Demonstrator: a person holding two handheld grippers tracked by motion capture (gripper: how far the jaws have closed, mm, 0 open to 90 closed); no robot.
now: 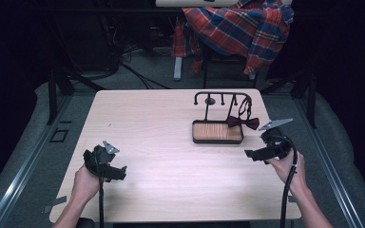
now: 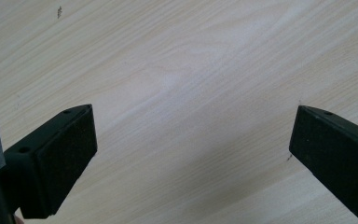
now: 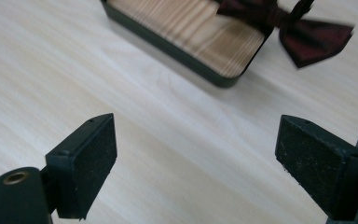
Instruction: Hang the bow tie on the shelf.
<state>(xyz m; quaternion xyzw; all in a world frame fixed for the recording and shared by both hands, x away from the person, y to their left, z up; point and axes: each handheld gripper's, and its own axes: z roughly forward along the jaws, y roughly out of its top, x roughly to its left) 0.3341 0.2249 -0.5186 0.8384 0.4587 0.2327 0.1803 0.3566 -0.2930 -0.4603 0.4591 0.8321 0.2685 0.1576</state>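
On the pale wooden desk (image 1: 171,142), toward its far right, a dark metal stand (image 1: 217,116) with a hooked top rail and a wood-lined base tray is seen. A dark red bow tie (image 1: 243,122) is hung from the rail's right end by its strap — its bow lies at the tray's right edge, partly over the desk. In the right gripper view the tray corner and the bow tie (image 3: 303,35) are seen ahead of the jaws, somewhat blurred.

The right gripper (image 1: 256,154) is held just right of the tray, near the desk's right edge, jaws spread wide with nothing between them. The left gripper (image 1: 119,172) is held at the near left, well apart from the stand — jaws likewise spread wide, empty, over bare desk. A plaid cloth (image 1: 240,28) is draped over a chair beyond the desk.
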